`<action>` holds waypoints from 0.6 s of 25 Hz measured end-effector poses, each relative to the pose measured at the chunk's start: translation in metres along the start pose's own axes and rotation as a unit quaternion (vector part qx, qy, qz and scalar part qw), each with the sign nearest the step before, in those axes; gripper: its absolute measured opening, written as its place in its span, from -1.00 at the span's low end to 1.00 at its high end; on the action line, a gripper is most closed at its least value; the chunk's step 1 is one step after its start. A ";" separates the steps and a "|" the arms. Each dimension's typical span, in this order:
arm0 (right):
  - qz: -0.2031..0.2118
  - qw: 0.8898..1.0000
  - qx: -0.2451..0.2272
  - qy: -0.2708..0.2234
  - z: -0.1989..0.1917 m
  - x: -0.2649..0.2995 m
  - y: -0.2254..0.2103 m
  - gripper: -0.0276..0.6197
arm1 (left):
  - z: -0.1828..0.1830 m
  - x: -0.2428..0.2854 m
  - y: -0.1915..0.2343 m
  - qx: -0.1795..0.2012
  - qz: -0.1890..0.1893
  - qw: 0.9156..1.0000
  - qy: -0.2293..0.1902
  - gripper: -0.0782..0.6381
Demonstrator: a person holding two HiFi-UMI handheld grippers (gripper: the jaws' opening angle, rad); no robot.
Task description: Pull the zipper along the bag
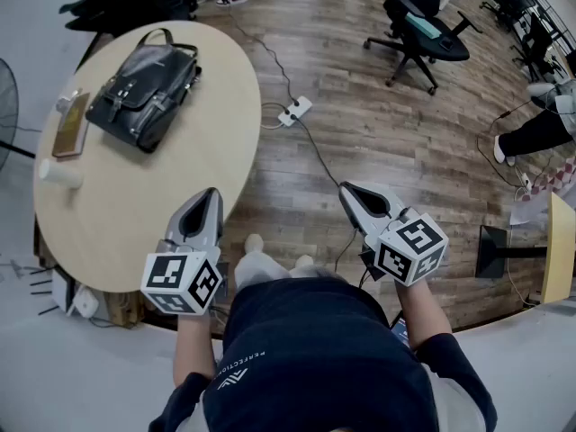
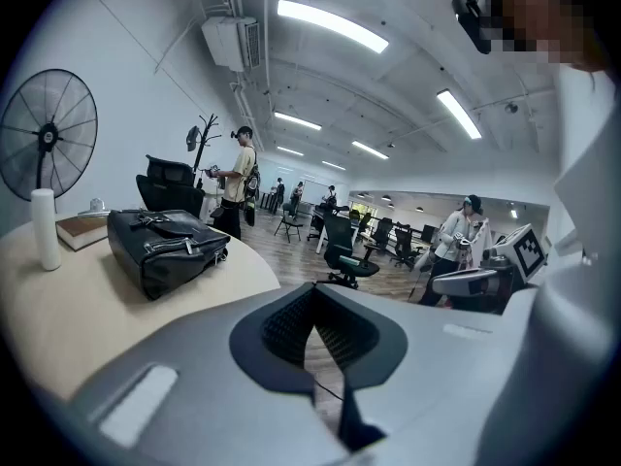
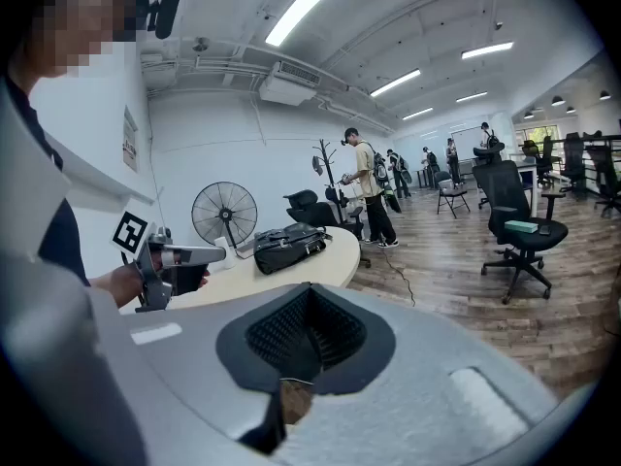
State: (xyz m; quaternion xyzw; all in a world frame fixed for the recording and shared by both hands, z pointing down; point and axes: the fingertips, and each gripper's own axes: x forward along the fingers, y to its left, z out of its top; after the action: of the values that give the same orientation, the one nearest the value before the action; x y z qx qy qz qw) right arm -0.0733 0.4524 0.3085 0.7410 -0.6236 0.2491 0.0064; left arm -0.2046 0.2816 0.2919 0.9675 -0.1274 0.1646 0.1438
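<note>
A black leather bag (image 1: 144, 84) lies on the far part of the round beige table (image 1: 162, 205), its handle toward the back. It also shows in the left gripper view as the bag (image 2: 165, 246) and in the right gripper view as the bag (image 3: 288, 244). My left gripper (image 1: 212, 193) hovers over the table's near edge, well short of the bag, shut and empty. My right gripper (image 1: 346, 190) hangs over the wood floor to the right of the table, also shut with nothing in it. Both stay apart from the bag.
A brown book with a phone (image 1: 70, 122) and a white cylinder (image 1: 59, 173) sit at the table's left side. A power strip (image 1: 295, 109) with cables lies on the floor. An office chair (image 1: 418, 34) stands beyond it. A standing fan (image 2: 49, 134) is behind the table.
</note>
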 end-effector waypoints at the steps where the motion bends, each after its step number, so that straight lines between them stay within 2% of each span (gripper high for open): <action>1: 0.002 1.000 -0.001 -0.002 0.000 0.000 -0.002 -0.91 | 0.000 0.000 -0.001 0.003 0.004 1.000 -0.002 -0.75; 9: 0.006 1.000 0.004 -0.003 -0.009 -0.017 -0.019 -0.91 | -0.007 0.003 -0.022 0.001 0.015 1.000 -0.006 -0.74; 15: 0.032 0.999 0.016 -0.001 -0.023 -0.028 -0.019 -0.91 | -0.015 -0.003 -0.038 0.002 0.015 1.000 -0.010 -0.74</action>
State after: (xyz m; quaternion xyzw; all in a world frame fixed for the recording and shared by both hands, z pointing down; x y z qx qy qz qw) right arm -0.0665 0.4904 0.3240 0.7211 -0.6428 0.2582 -0.0136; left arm -0.1999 0.3222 0.2952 0.9672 -0.1435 0.1574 0.1385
